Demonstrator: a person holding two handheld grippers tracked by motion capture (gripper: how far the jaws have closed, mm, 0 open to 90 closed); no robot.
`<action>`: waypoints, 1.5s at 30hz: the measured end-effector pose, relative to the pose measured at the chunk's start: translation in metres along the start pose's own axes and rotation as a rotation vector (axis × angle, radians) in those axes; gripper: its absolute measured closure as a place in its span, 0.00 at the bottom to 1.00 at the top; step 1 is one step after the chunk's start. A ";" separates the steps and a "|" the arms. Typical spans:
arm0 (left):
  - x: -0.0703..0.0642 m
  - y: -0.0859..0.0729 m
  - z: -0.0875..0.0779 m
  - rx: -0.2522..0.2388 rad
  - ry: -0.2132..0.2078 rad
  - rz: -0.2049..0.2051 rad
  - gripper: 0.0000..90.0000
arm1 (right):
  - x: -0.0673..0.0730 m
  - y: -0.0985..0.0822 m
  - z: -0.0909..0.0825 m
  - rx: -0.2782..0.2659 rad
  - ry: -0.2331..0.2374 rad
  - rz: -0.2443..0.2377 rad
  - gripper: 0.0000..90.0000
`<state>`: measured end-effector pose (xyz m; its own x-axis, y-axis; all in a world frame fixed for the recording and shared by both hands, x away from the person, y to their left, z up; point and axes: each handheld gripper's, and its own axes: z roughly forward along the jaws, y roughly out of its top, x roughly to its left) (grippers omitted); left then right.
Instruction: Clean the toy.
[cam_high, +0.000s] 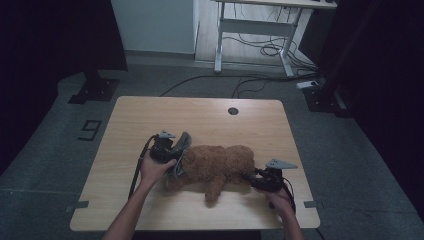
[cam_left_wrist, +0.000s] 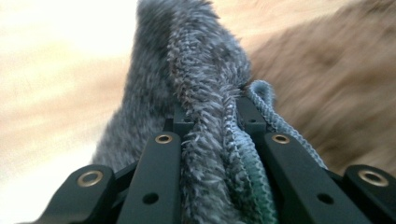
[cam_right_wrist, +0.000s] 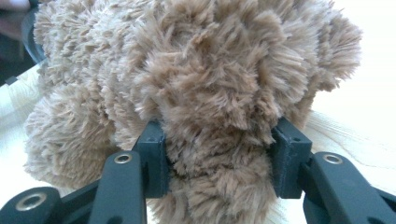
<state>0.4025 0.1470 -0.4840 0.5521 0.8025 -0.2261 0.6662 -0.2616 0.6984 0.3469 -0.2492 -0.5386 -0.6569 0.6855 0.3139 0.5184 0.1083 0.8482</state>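
A brown plush toy (cam_high: 220, 165) lies on its side in the middle of the wooden table (cam_high: 200, 115). At its left end hangs a fluffy grey cloth (cam_high: 184, 145) with a teal knitted edge, pinched between the jaws of my left gripper (cam_high: 175, 150). In the left gripper view the cloth (cam_left_wrist: 201, 93) bunches between the jaws of that gripper (cam_left_wrist: 212, 116), with the toy's brown fur (cam_left_wrist: 336, 79) blurred at the right. My right gripper (cam_high: 252, 179) is at the toy's right end. In the right gripper view its jaws (cam_right_wrist: 219, 154) press into a thick lump of the toy's fur (cam_right_wrist: 196, 70).
A round cable hole (cam_high: 233, 111) sits near the table's far edge. Behind the table stand a white desk frame (cam_high: 260, 30) and loose cables (cam_high: 270, 50) on the floor. Dark stand bases (cam_high: 95, 90) flank the table's far corners.
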 end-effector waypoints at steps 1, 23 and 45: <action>0.006 -0.008 -0.001 -0.031 -0.031 -0.038 0.83 | 0.000 0.000 0.000 -0.004 0.001 0.004 0.55; -0.086 0.064 -0.027 -0.172 -0.127 0.164 0.83 | 0.001 -0.001 0.001 0.002 -0.008 0.013 0.55; -0.107 0.067 0.026 -0.004 -0.018 0.236 0.83 | 0.000 -0.002 0.001 0.015 -0.007 0.003 0.56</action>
<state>0.4011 0.0300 -0.4311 0.7015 0.7094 -0.0682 0.5152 -0.4386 0.7363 0.3470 -0.2483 -0.5406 -0.6515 0.6907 0.3137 0.5286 0.1167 0.8408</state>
